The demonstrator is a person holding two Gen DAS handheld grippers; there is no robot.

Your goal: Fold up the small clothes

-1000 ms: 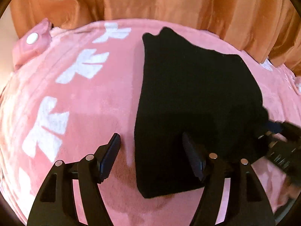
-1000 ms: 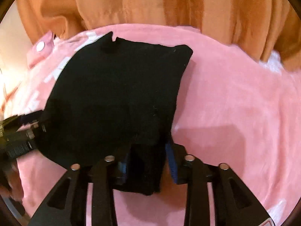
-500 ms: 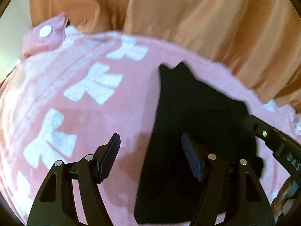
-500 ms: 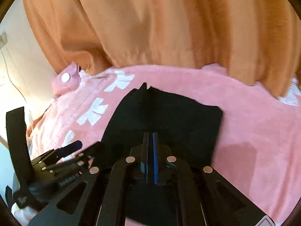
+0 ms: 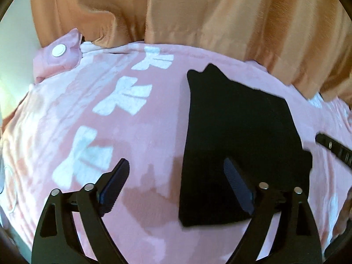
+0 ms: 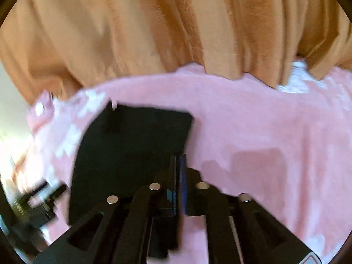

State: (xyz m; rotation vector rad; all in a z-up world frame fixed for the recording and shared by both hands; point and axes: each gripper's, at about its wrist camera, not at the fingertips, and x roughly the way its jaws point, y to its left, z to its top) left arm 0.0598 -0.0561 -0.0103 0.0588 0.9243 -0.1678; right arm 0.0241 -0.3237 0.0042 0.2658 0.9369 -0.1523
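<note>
Left wrist view: black garment (image 5: 237,136) lies flat on pink fleece blanket (image 5: 136,132), right of centre, already folded into a roughly rectangular slab w/ a small notch at the far-left corner. Left gripper (image 5: 176,176) hangs above it, fingers wide, jaws have just been opening, nothing between them; its right pad (image 5: 238,187) sits over the cloth's near-left part but not pinching. Blanket = plush, short pile, white bow-like prints (image 5: 125,96); a pink snap tab w/ white button (image 5: 59,50) at the far-left edge. Orange curtain (image 5: 220,17) behind, smooth w/ vertical folds. Bit of right gripper (image 5: 334,149) at right edge.

Right wrist view (blurred): same garment (image 6: 132,149) left of centre on blanket (image 6: 264,121), near the snap tab side. Right gripper (image 6: 179,176) fingers nearly together, only a sliver of gap, jaws have just been opening slightly; no cloth seen clamped. Left gripper (image 6: 39,200) visible low left, blurred.

Handling, my guess: light, limp, matte knit, no stiffness, so it sags if lifted by one point and layers may slide apart. Fleece likely grippy, drags the cloth. Best hold = pinch two corners of one short edge through all layers, one per gripper.
</note>
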